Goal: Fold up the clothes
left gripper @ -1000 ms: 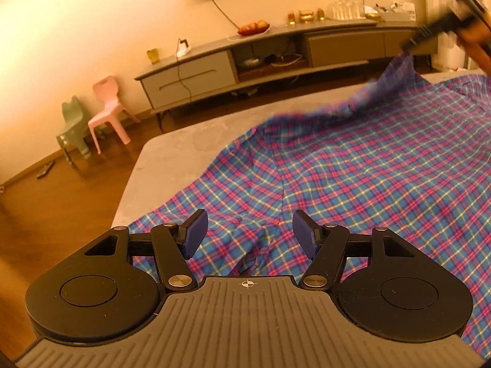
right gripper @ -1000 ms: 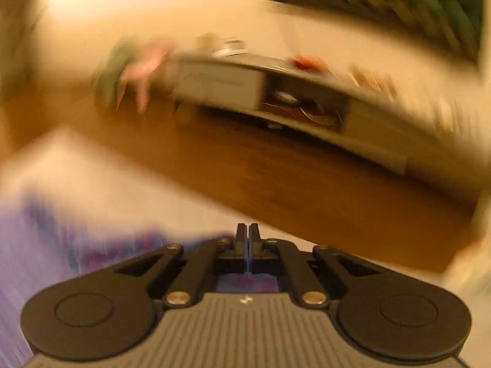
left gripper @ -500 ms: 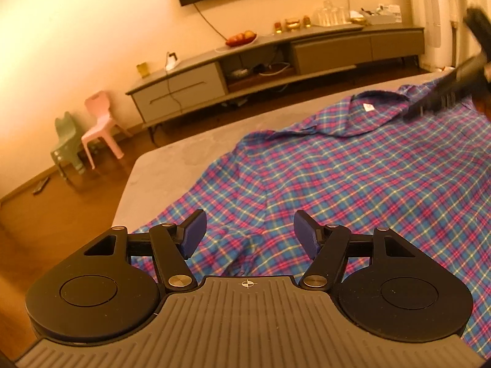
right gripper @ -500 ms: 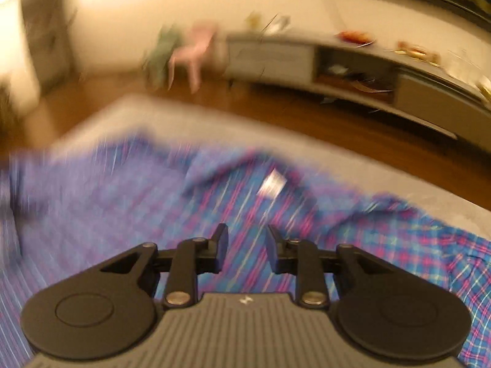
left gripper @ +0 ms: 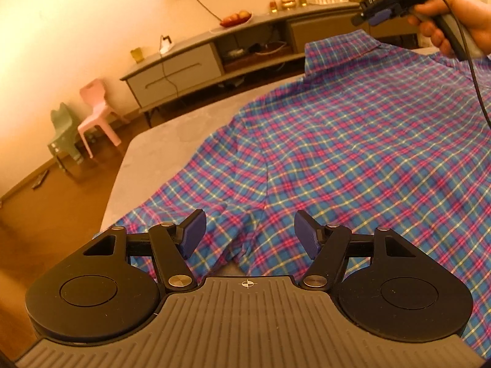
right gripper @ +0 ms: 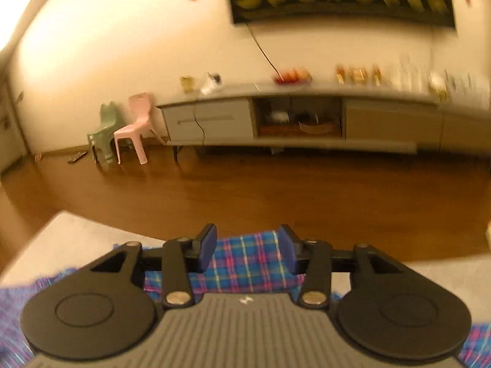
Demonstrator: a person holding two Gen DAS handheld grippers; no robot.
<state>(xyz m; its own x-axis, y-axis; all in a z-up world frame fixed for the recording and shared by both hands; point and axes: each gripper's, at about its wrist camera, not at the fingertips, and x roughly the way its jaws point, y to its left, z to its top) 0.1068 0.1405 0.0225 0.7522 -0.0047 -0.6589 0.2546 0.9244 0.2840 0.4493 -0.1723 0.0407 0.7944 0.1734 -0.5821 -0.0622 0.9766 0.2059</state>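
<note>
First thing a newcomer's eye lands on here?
The plaid shirt, spread across the grey bed, fills the left wrist view. The open left gripper hovers over its near hem; the open right gripper is above the collar.

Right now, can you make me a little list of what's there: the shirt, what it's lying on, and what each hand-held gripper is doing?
shirt: plaid shirt, blue, pink and yellow checks, spread flat, collar at the far end
surface: grey bed
left hand-held gripper: left hand-held gripper open, low over the near hem, gripping nothing
right hand-held gripper: right hand-held gripper open, above the collar, holding nothing
background: pink chair beside green chair, long grey TV cabinet along the wall
</note>
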